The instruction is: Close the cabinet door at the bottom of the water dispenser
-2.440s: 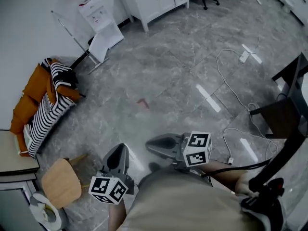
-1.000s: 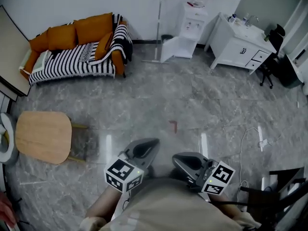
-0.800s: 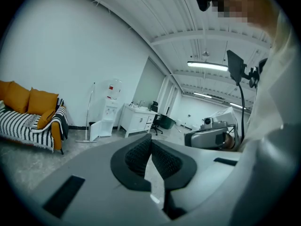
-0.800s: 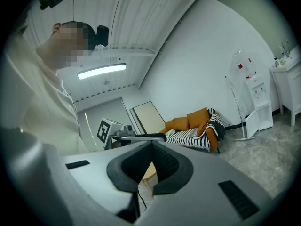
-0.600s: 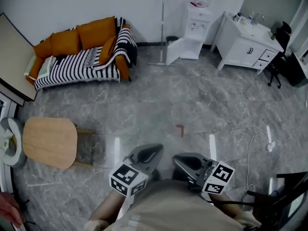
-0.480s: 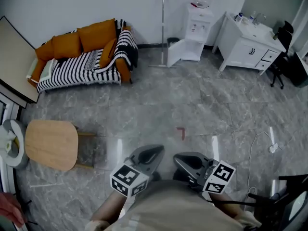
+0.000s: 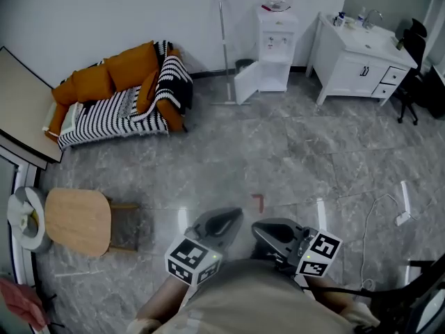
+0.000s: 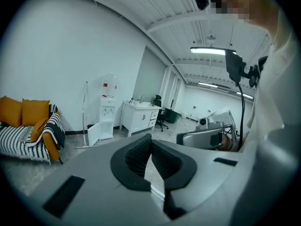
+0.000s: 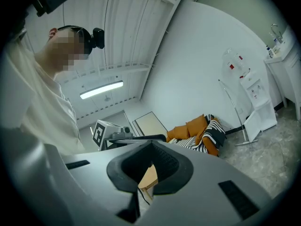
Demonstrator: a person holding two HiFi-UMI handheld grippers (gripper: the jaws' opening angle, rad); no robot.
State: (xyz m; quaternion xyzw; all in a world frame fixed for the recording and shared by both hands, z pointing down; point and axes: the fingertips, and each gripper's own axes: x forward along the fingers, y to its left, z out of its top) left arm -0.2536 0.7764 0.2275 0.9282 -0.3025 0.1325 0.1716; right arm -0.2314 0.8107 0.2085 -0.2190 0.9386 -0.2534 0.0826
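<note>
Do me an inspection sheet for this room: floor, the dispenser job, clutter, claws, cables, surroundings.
Surface: grey stone-look floor, with a small red mark.
Job's things: water dispenser at the back wall; its bottom cabinet door stands open.
Clutter: pole leaning beside the dispenser; wooden table at left.
Grippers: left claw shut, empty; right claw shut, empty; both far from the dispenser.
Cables: white cable loose on the floor at right.
Surroundings: sofa with orange cushions and a striped throw; white sink cabinet; office chair.
</note>
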